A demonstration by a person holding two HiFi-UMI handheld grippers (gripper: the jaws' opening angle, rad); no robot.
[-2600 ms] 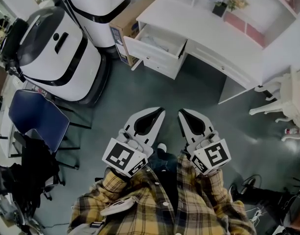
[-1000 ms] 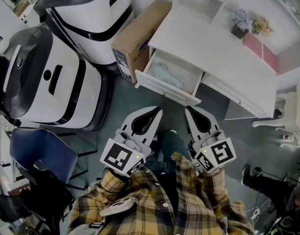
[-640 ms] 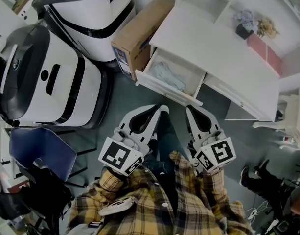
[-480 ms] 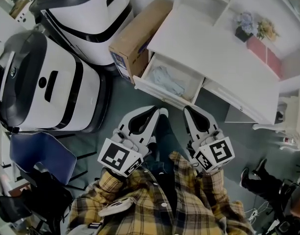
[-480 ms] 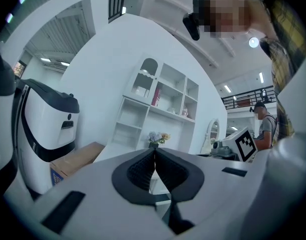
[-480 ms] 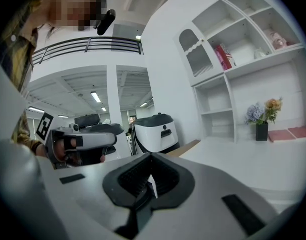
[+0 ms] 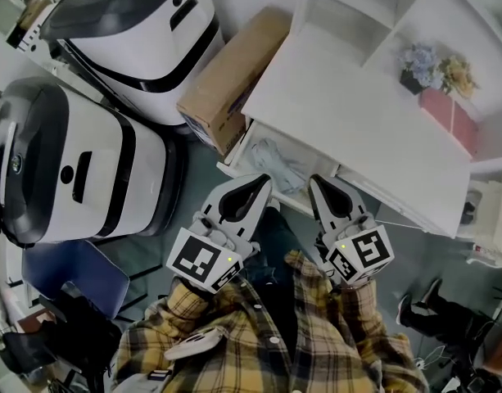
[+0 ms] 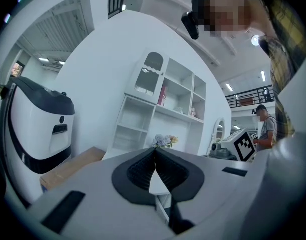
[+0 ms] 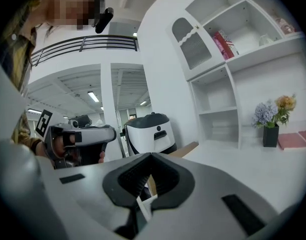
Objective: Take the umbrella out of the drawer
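Left gripper [image 7: 264, 180] and right gripper [image 7: 314, 180] both closed tip to tip, holding nothing, near the open drawer [image 7: 232, 167], pale umbrella [image 7: 275, 160] inside shown only by head view, gripper views showing shelves [image 8: 165, 109] and flowers [image 9: 272, 111]

An open drawer [image 7: 239, 149] juts from the left end of a desk [image 7: 357, 137], with a folded bundle [image 7: 275, 164] lying in it. A cardboard box [image 7: 230, 80] sits just left of the desk. Two large machines [image 7: 144, 31] [image 7: 79, 170] stand farther left, with a chair [image 7: 66, 273] before the nearer. A flower pot [image 7: 417, 65] stands on the desktop.
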